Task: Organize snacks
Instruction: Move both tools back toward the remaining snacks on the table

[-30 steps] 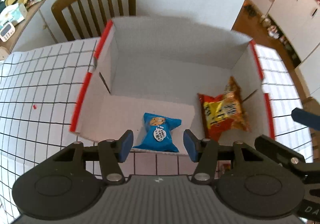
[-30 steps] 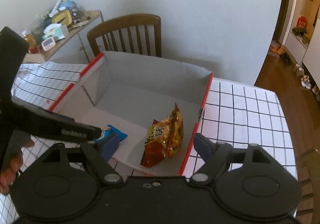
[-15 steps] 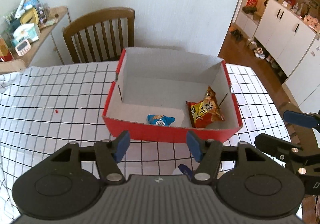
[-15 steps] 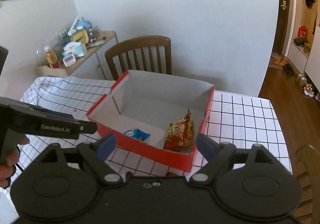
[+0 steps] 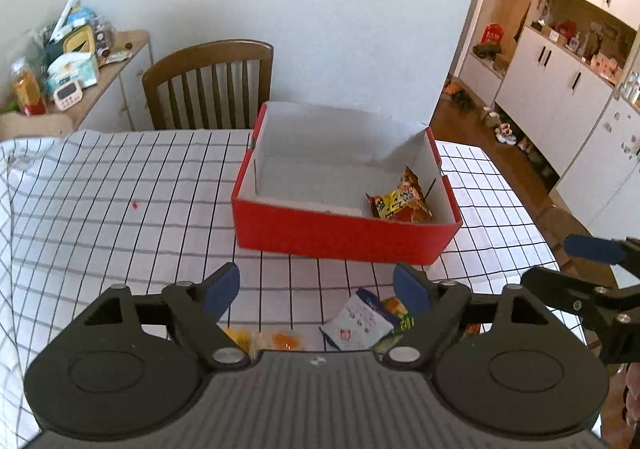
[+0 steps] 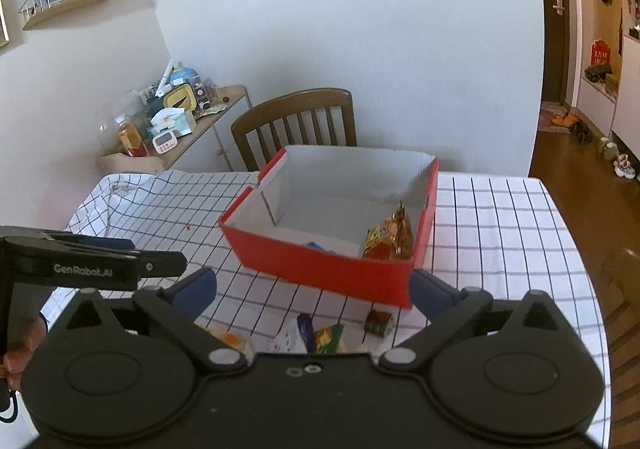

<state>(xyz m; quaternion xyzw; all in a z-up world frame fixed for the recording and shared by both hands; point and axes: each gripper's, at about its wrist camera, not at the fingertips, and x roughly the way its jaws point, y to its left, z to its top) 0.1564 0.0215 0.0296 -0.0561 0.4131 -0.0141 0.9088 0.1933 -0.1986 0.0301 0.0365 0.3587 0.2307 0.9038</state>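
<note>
Each tool [image 5: 316, 287] is matte black with blue finger pads [image 5: 221, 287], silver screws, and white "GenRobot.AI" lettering on its side.

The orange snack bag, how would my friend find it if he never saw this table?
Find the red box on the checked table, in front of the wooden chair. Look inside, at its right end: the orange bag leans against the right wall. It stands tall and shiny, while the blue packet beside it lies low and barely shows.

Matt cardboard box [image 5: 344, 237], glossy foil snack bag [image 5: 400, 203], cloth tablecloth [image 5: 120, 189].
</note>
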